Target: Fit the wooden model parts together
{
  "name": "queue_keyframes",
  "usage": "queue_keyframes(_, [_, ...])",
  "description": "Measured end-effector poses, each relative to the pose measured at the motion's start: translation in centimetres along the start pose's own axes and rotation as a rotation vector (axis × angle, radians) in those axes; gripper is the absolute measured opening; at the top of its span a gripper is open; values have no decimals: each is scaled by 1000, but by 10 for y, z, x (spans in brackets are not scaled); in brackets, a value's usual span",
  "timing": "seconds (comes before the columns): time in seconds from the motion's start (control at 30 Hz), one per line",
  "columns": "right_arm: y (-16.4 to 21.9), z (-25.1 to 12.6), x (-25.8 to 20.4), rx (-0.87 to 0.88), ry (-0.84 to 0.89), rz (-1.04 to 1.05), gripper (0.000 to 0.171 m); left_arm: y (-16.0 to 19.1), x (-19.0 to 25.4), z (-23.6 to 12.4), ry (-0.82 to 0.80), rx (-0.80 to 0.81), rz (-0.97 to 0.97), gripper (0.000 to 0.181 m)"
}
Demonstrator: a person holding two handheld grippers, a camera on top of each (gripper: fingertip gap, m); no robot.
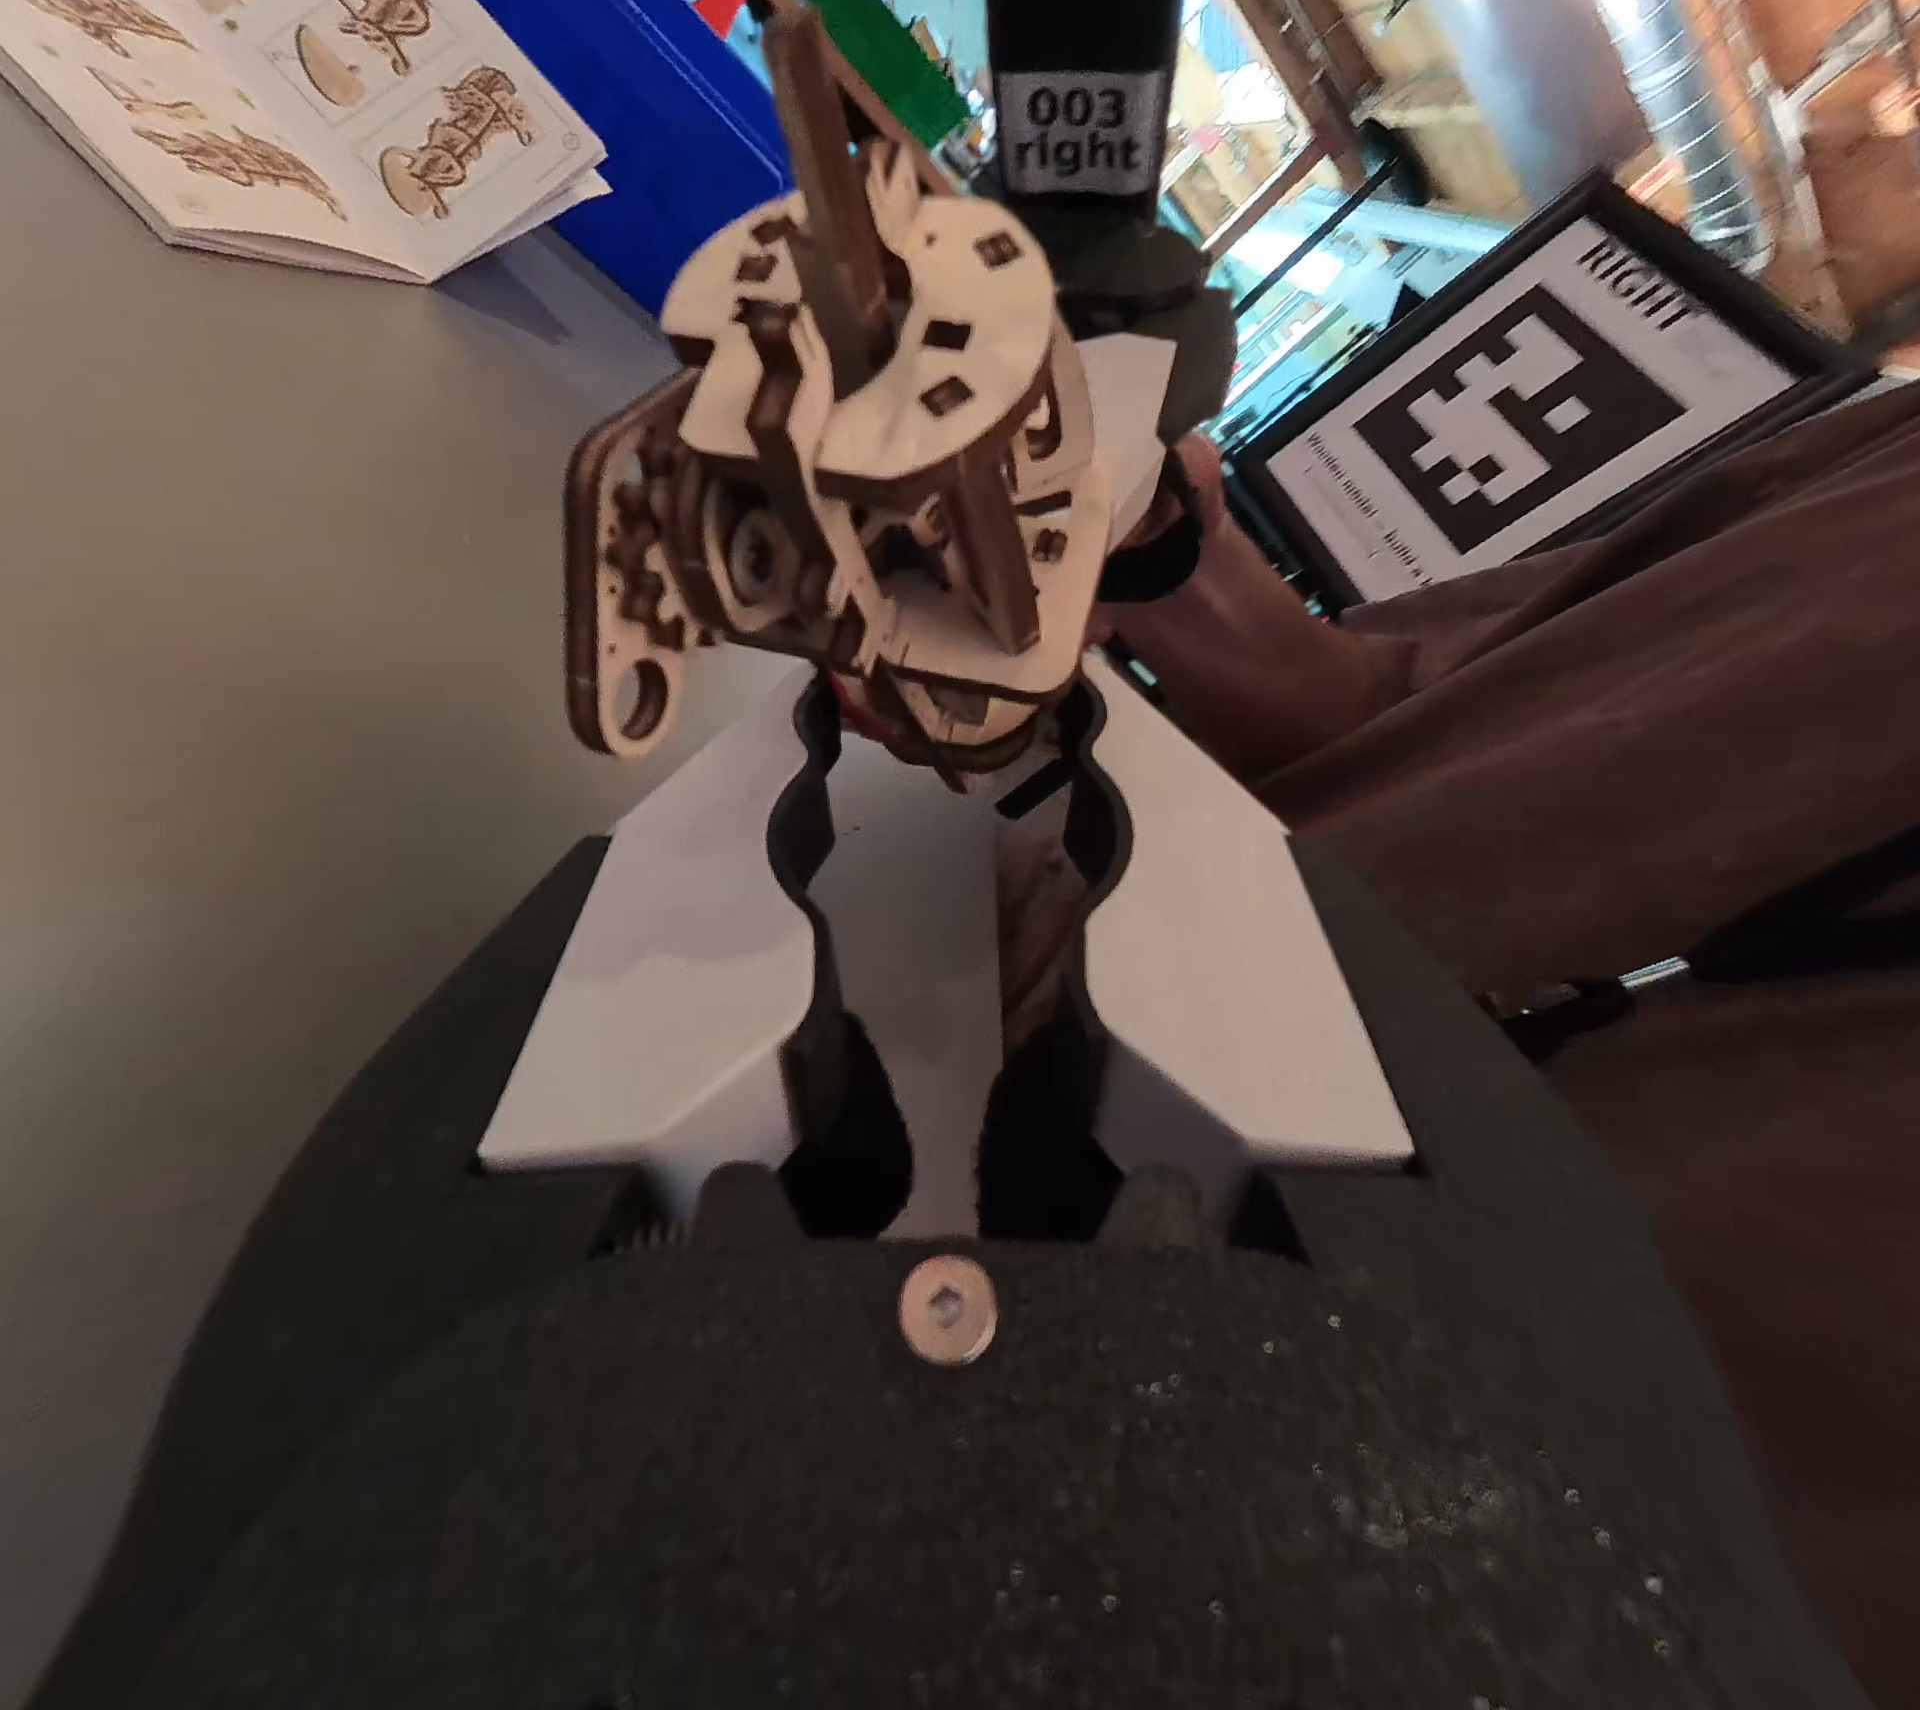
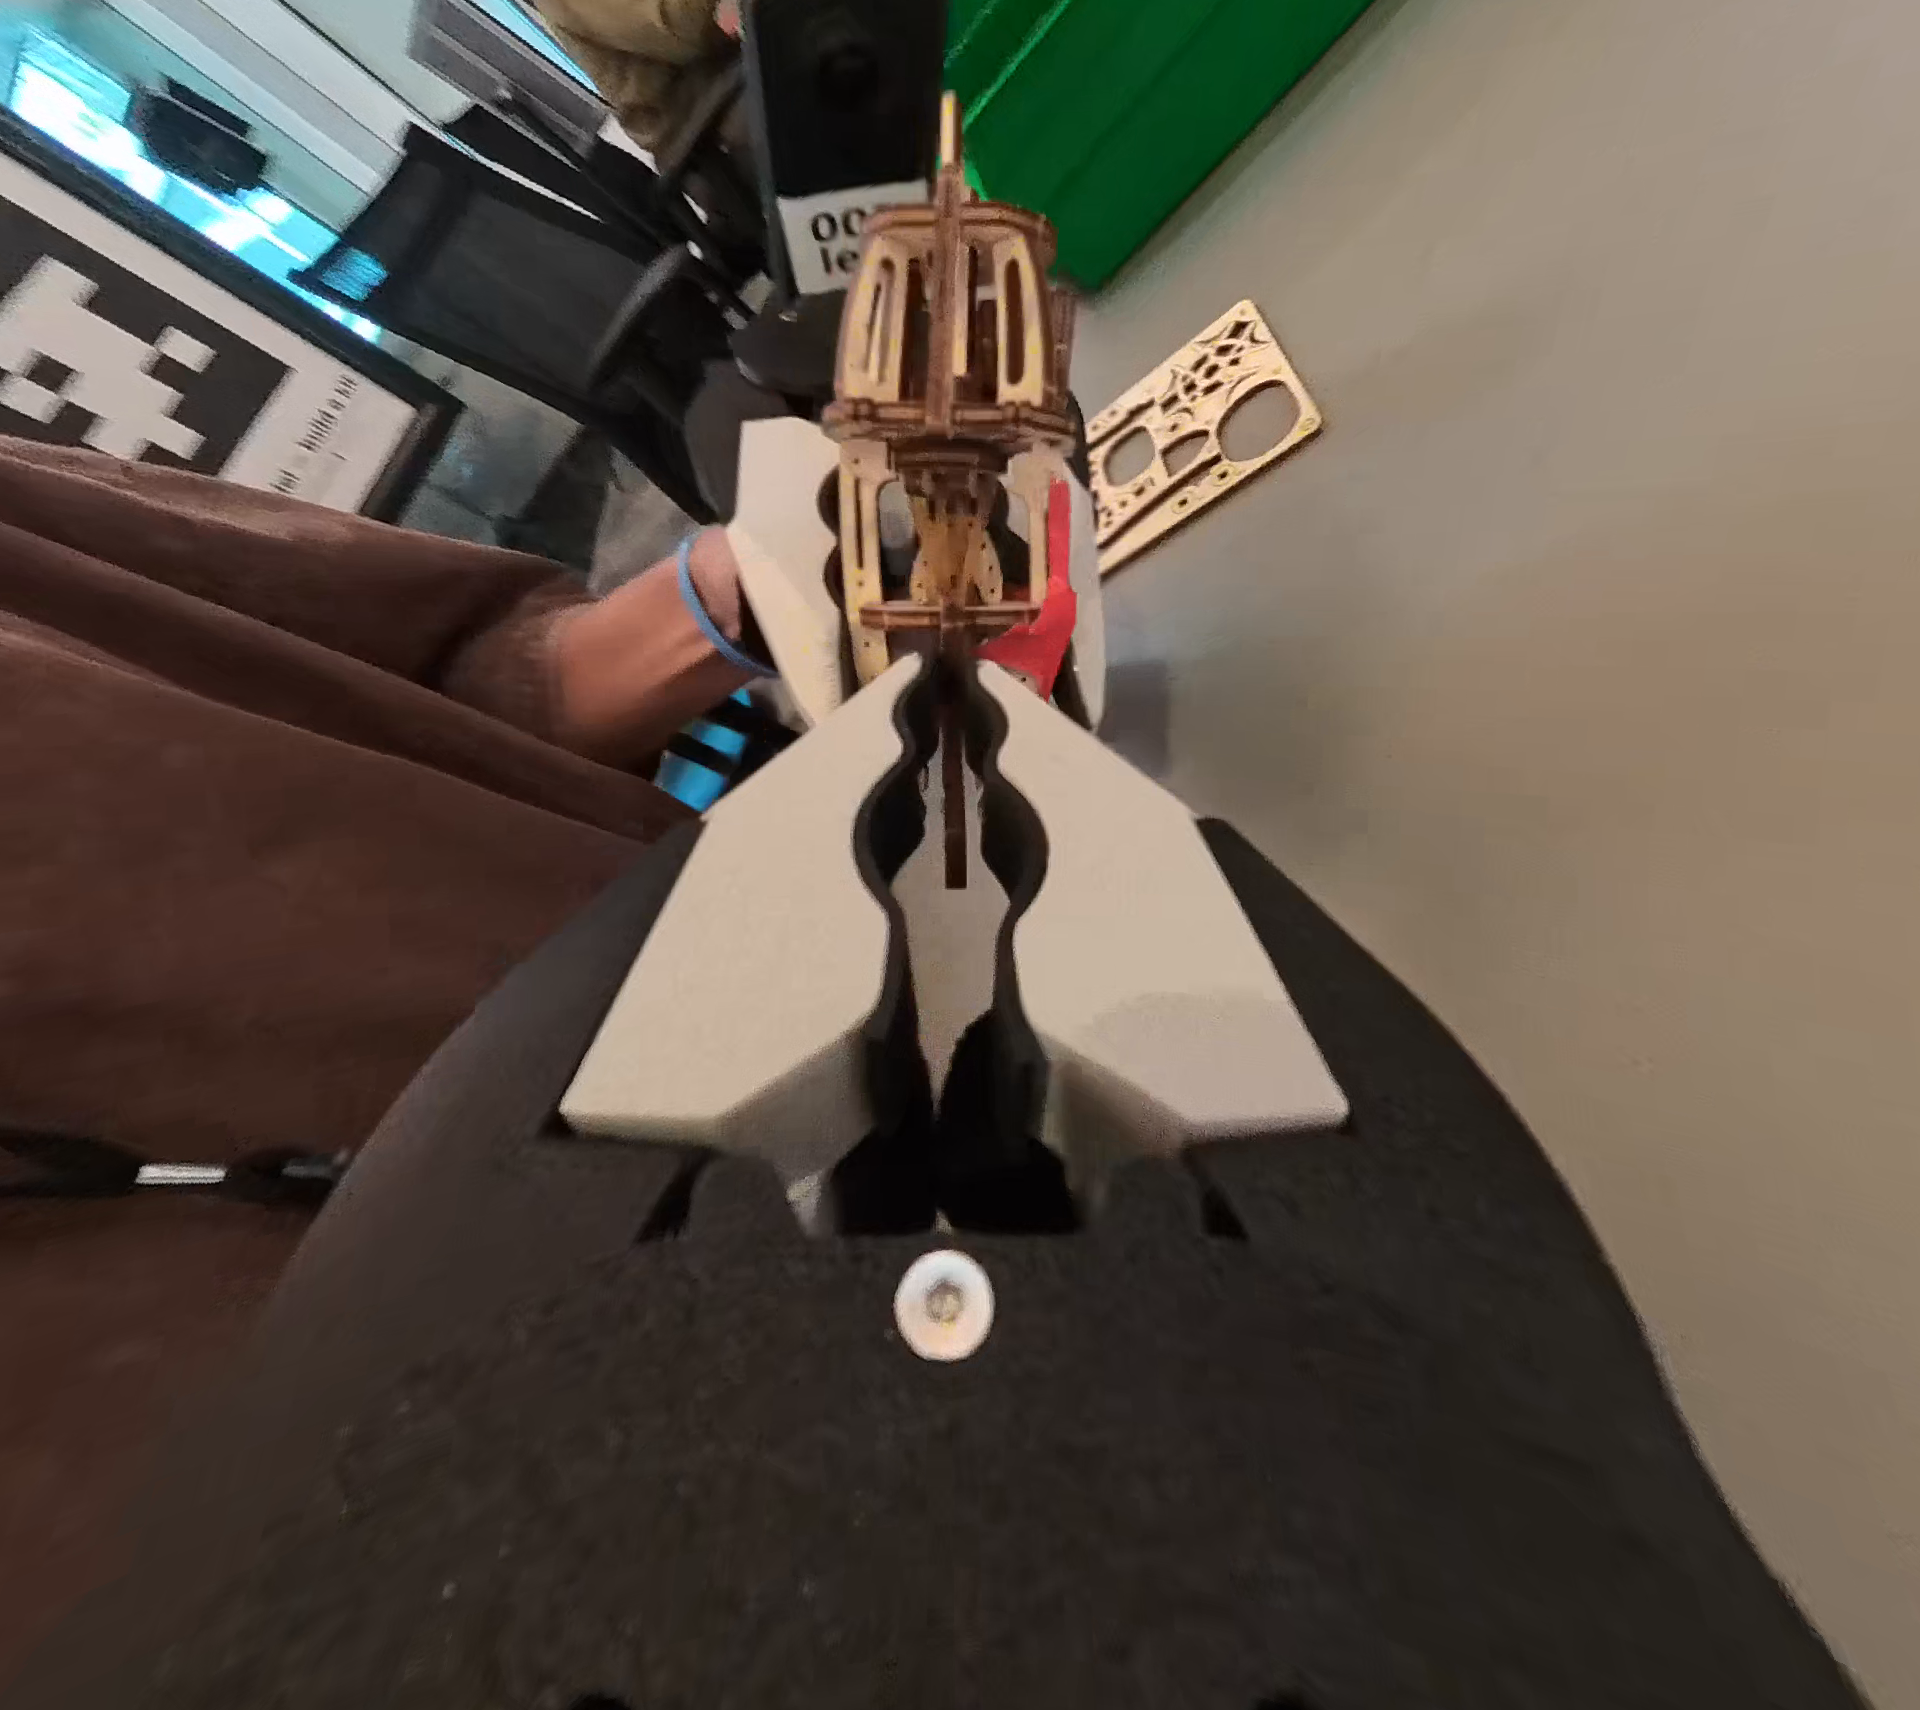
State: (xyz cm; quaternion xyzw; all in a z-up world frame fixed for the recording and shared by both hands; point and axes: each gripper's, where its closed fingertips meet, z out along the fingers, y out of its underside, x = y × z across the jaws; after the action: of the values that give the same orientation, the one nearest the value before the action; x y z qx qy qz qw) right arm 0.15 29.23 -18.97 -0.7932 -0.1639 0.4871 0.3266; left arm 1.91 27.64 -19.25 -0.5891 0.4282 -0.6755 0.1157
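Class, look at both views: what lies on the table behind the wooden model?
Behind the wooden model in the right wrist view lies a flat punched-out wooden sheet on the grey table; the model and left gripper cover its near end.

The model [image 1: 862, 476] is a half-built assembly of pale laser-cut plywood with dark burnt edges, held off the table near the centre of the left wrist view. Its nearest face is a notched disc pierced by small square slots. A flat dark strip [image 1: 821, 195] stands in the disc's central slot and rises toward 12 o'clock. At 9 o'clock of the disc hangs a side plate with gear-like cutouts and a round eyelet at its lower end. In the right wrist view the model [image 2: 951, 403] appears end-on as an upright cage of slotted ribs between two rings. A punched-out part sheet [image 2: 1195, 434] lies flat at its 3 o'clock.
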Motion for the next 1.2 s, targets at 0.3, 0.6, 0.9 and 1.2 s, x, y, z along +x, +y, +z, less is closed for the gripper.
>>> queue_keyframes(0.3, [-4, -5, -4, -29, 92, -45, 2, -6, 5, 3, 10, 44, 24, 40])
queue_keyframes(0.6, [-53, -27, -29, 147, 82, -169, 19, -36, 20, -10, 168, 271, -65, 39])
queue_keyframes(0.9, [-20, -70, 52, 258, 297, -115, 21, -31, -1, -21, 43, 251, -43, 40])
queue_keyframes(1.2, [31, -74, 30, 489, 245, -131, 31, -23, -24, -37, -399, 288, 70, 40])
